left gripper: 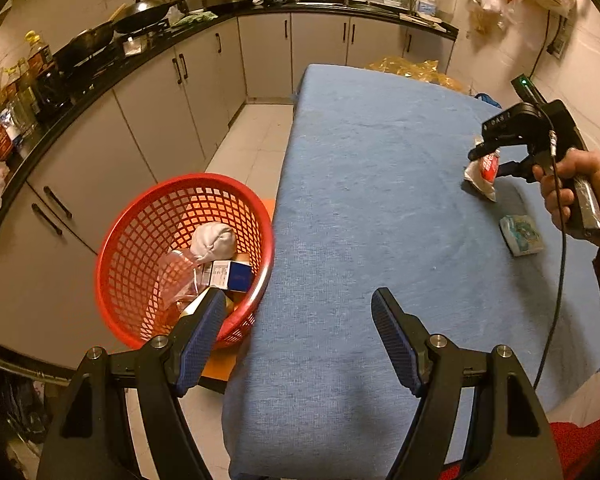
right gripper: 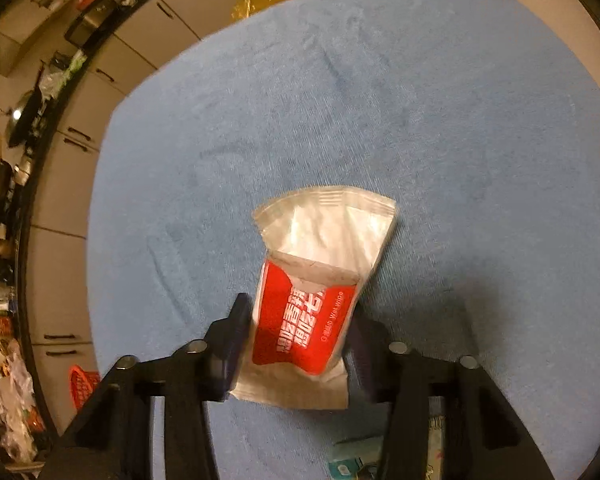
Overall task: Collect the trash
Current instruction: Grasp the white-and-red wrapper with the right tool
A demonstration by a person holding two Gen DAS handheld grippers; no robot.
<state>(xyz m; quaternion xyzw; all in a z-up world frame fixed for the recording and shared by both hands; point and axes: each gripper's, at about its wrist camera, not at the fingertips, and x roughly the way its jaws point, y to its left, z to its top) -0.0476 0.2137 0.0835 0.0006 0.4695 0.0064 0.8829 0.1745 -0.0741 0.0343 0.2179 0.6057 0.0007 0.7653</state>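
Note:
A red and white wet wipe packet [right gripper: 308, 312] lies on the blue-clothed table [right gripper: 420, 120]. My right gripper [right gripper: 300, 320] is shut on its red half, one pad against each side. From the left wrist view the same packet [left gripper: 482, 172] sits at the table's right side under the right gripper [left gripper: 486, 160], which a hand [left gripper: 572, 192] holds. A small teal and white packet [left gripper: 522, 236] lies just nearer on the cloth. My left gripper [left gripper: 298, 294] hangs open and holds nothing, above the table's left edge beside the red mesh basket [left gripper: 112, 240].
The basket holds a crumpled white ball [left gripper: 212, 242], a blue and white box [left gripper: 230, 276] and clear plastic. A black kitchen counter [left gripper: 100, 80] with pans and bottles runs along the left and back. Yellow plastic bags [left gripper: 412, 68] lie beyond the table's far end.

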